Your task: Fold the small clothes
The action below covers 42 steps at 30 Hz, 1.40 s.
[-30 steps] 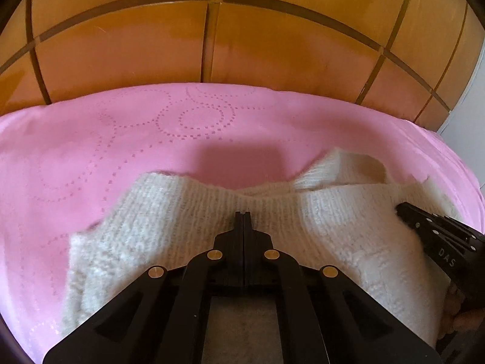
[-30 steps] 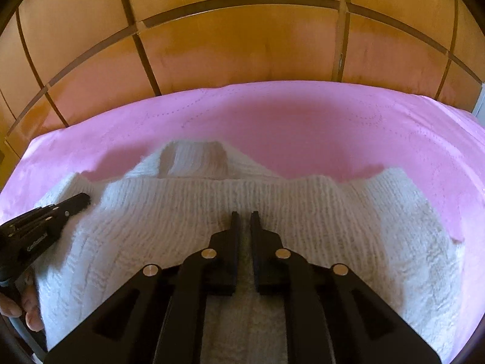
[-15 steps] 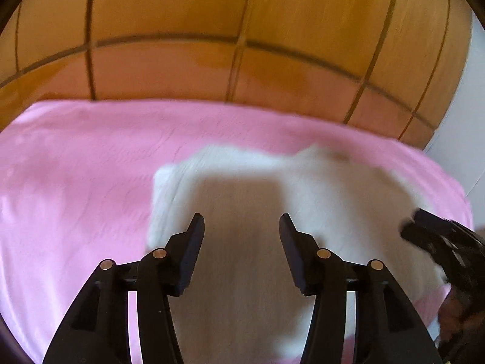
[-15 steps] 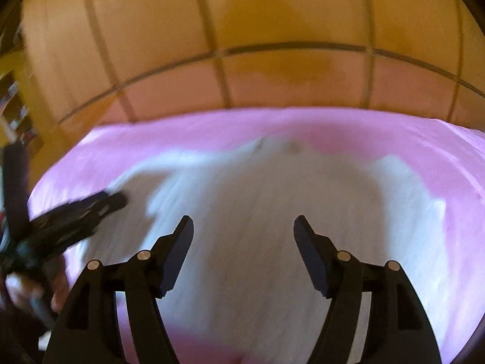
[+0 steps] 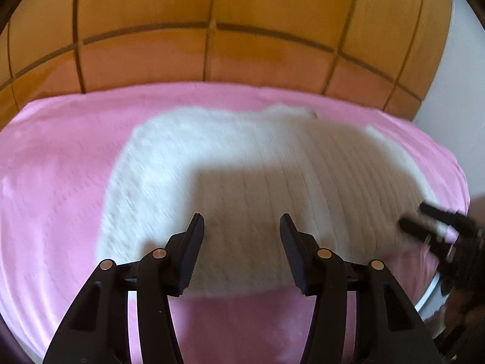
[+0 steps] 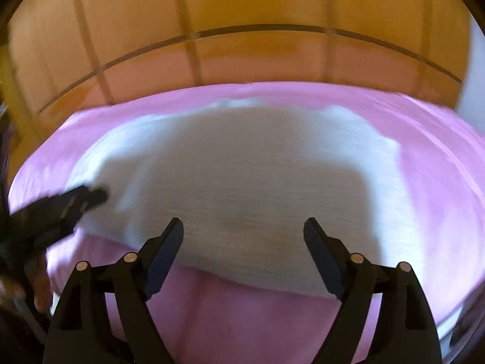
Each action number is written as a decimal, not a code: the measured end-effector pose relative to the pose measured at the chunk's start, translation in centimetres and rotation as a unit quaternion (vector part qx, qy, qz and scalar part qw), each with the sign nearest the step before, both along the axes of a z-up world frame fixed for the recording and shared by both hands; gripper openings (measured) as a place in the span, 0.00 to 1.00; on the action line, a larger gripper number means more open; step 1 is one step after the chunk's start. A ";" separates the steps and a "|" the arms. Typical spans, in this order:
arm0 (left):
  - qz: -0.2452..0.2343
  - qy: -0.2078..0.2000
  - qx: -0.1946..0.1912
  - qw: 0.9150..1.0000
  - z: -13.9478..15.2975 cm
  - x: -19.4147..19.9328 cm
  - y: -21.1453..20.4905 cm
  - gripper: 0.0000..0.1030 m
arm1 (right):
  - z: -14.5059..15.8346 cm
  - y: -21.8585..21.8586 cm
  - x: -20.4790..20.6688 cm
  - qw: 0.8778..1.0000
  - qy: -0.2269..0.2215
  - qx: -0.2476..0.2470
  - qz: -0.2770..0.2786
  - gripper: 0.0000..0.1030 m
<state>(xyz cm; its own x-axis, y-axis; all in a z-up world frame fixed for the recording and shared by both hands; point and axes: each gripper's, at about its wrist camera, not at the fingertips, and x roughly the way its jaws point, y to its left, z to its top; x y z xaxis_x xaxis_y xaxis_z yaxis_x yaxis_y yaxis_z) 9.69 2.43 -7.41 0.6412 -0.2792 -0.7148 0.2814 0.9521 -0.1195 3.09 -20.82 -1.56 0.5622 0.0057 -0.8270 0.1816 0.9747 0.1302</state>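
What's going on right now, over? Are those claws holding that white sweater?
Left gripper open, holding nothing. Right gripper open, holding nothing. White knit sweater lies flat on pink blanket, folded state unclear through blur. Nothing in the way.

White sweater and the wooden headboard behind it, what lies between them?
Only a bare strip of pink blanket separates the white sweater from the wooden headboard; both wrist views show it.

right gripper [image 6: 243, 227]: we see its jaws spread wide, above the garment's near part | white knit garment [image 6: 242, 179]: flat on pink cover [image 6: 439, 188] (blurred) | left gripper [image 6: 75, 201]: at garment's left edge | wooden panelling [image 6: 242, 15]: behind
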 end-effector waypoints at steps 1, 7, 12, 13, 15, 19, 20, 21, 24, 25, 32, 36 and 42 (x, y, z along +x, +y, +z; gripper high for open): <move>0.004 0.000 0.010 1.000 -0.4 -0.4 -0.3 0.50 | -0.5 -1.6 -0.5 1.000 0.012 -0.003 -0.028 0.80; 0.009 -0.028 0.013 0.999 0.8 -1.6 -0.4 0.60 | -4.0 -6.8 -3.0 0.993 0.038 0.052 -0.104 0.82; 0.021 -0.045 0.014 0.999 2.2 -2.5 0.2 0.60 | -4.0 -5.6 -2.4 0.994 0.044 0.018 -0.097 0.87; 0.024 -0.046 0.013 0.999 2.4 -2.6 0.5 0.60 | -4.1 -5.7 -2.5 0.994 0.044 0.018 -0.098 0.87; 0.029 -0.045 0.010 0.999 2.6 -2.9 0.8 0.60 | -4.1 -5.8 -2.5 0.994 0.043 0.017 -0.096 0.87; 0.048 -0.047 0.009 0.998 2.8 -2.9 1.9 0.60 | -4.3 -5.8 -2.2 0.994 0.043 0.014 -0.096 0.89; 0.054 -0.048 0.009 0.997 2.8 -2.9 2.2 0.60 | -4.3 -5.7 -2.1 0.994 0.044 0.012 -0.095 0.89; 0.060 -0.050 0.009 0.997 2.9 -3.0 2.5 0.60 | -4.3 -5.7 -2.1 0.994 0.044 0.010 -0.095 0.89; 0.073 -0.049 0.010 0.996 2.8 -2.8 3.5 0.60 | -4.4 -5.5 -1.8 0.994 0.046 0.005 -0.095 0.91; 0.081 -0.048 0.012 0.996 2.7 -2.7 4.0 0.60 | -4.4 -5.4 -1.6 0.994 0.047 0.004 -0.095 0.91; 0.129 -0.008 0.002 0.992 0.8 -1.0 7.7 0.60 | -4.5 -5.4 -1.4 0.994 0.051 0.001 -0.096 0.92; 0.134 0.060 -0.005 0.989 -2.6 0.7 9.4 0.27 | -4.6 -5.4 -1.4 0.994 0.050 0.000 -0.096 0.93; 0.118 0.046 -0.056 0.990 -1.8 -0.5 10.8 0.22 | -4.6 -5.3 -1.5 0.994 0.046 -0.001 -0.095 0.93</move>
